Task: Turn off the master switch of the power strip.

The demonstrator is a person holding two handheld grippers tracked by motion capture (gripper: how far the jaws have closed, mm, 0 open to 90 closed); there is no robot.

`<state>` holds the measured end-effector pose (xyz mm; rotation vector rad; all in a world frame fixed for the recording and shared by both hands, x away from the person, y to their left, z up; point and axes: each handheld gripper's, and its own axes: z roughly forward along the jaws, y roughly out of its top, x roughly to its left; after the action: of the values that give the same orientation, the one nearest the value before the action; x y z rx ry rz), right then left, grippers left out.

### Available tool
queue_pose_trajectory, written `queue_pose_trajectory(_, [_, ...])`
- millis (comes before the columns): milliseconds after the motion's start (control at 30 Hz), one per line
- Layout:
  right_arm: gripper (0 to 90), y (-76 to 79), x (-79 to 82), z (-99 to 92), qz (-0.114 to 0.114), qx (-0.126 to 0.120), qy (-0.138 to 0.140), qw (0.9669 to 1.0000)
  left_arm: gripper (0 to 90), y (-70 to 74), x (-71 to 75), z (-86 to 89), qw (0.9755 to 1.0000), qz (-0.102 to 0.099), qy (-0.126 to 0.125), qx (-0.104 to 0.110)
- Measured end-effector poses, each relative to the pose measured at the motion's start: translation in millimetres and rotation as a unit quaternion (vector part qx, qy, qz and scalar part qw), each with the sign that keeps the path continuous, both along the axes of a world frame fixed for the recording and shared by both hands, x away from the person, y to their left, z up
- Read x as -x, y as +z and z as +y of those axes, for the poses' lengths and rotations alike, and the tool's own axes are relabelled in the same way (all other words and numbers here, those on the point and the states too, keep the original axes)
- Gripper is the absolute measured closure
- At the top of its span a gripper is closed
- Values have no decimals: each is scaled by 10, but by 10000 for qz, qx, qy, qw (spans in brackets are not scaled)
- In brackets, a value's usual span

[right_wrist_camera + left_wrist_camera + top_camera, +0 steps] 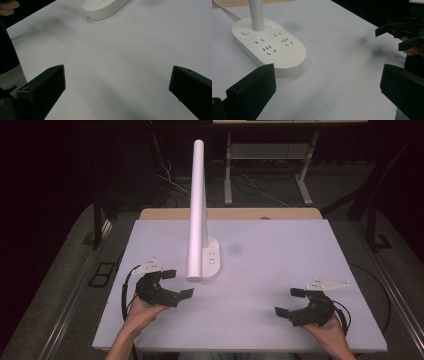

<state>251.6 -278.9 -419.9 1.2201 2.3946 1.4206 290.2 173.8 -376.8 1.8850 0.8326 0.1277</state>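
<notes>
Lamp base with sockets (pixel 211 261) is standing on the white counter (pixel 280 270), left of centre, white arm (pixel 198 210) rising from it | left gripper (pixel 176 283) is hovering just beside the base, jaws wide open | right gripper (pixel 290 302) is hovering well apart, jaws wide open, holding nothing.

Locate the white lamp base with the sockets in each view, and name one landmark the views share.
High view: lamp base, centre, just ahead of the left gripper.
Left gripper view: upper left, blue-lit button on top.
Right gripper view: top edge, partly cut off.
Shared landmark: the white tabletop.
</notes>
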Motion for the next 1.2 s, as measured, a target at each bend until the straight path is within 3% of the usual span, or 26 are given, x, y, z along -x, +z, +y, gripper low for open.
queue_pose_trajectory(867, [0, -9, -8, -5, 23, 5, -16, 10000, 7, 167, -346, 13, 9999, -60, 0, -112])
queue_pose_trajectory(1200, [0, -9, -6, -9, 13, -3, -36, 10000, 11, 196, -491, -4, 9997, -35, -26, -256])
